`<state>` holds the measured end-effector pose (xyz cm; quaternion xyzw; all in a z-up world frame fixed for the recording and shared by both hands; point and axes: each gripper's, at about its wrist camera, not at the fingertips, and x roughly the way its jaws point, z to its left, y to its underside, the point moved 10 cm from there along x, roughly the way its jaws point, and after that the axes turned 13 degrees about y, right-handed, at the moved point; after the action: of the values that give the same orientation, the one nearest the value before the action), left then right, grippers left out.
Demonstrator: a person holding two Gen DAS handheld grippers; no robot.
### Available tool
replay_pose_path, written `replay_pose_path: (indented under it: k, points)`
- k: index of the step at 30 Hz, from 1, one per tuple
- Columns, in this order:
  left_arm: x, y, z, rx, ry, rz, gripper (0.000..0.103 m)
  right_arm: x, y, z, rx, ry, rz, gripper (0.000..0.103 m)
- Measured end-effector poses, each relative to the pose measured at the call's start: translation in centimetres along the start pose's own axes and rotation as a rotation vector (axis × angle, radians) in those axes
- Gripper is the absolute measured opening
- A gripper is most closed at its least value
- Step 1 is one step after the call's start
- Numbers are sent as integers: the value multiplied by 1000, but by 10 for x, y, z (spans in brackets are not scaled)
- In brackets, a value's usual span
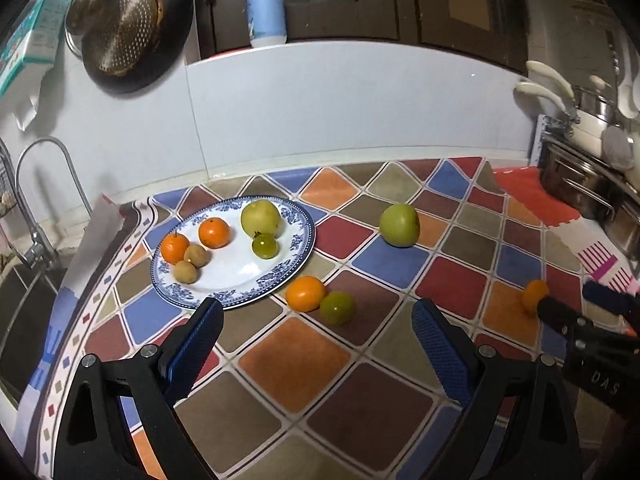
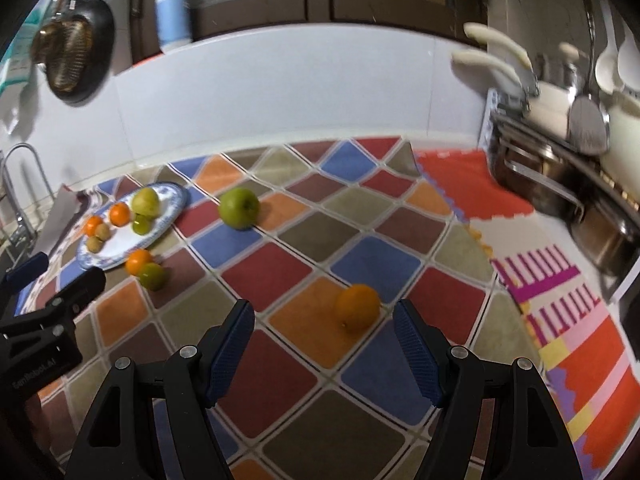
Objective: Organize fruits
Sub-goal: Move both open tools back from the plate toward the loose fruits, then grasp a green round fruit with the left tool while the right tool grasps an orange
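A blue-rimmed white plate (image 1: 244, 276) (image 2: 168, 196) holds two oranges, a yellow-green apple (image 1: 260, 217), a small green fruit and two small brown fruits. On the checkered counter lie an orange (image 1: 306, 293) touching a green fruit (image 1: 337, 307), a green apple (image 1: 399, 225) (image 2: 239, 207), and a lone orange (image 2: 357, 307) (image 1: 534, 296). My left gripper (image 1: 316, 312) is open and empty, just short of the orange and green pair. My right gripper (image 2: 324, 316) is open and empty, with the lone orange just ahead between its fingers.
A sink and tap (image 1: 36, 240) lie at the left. Steel pots and a rack (image 2: 560, 184) stand at the right. A pan and strainer (image 1: 132, 28) hang on the wall. A bottle (image 1: 265, 8) stands on the ledge behind.
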<state>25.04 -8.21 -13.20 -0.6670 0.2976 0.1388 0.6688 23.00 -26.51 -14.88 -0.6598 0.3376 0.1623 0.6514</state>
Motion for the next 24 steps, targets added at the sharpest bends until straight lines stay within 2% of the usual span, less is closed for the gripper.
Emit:
replay_pose_path:
  k: [2, 6, 8, 10, 13, 17, 21, 24]
  points:
    - [8, 0, 0, -9, 7, 6, 89, 10, 3, -1, 10, 1, 29, 72]
    - [26, 2, 0, -37, 20, 38, 82, 28, 6, -1, 34, -3, 74, 71]
    - [34, 4, 1, -39, 21, 56, 75, 38, 7, -2, 54, -3, 98, 64]
    - [42, 6, 1, -49, 27, 72, 72, 46, 9, -2, 63, -1, 120, 62]
    - [50, 8, 3, -63, 36, 90, 64, 54, 13, -2, 69, 7, 147, 55]
    - [62, 14, 3, -71, 47, 122, 54, 59, 14, -4, 65, 31, 148, 53]
    - [73, 19, 1, -71, 61, 161, 47, 67, 17, -8, 67, 54, 166, 48]
    - [77, 21, 0, -67, 61, 173, 44, 71, 17, -10, 69, 57, 178, 39]
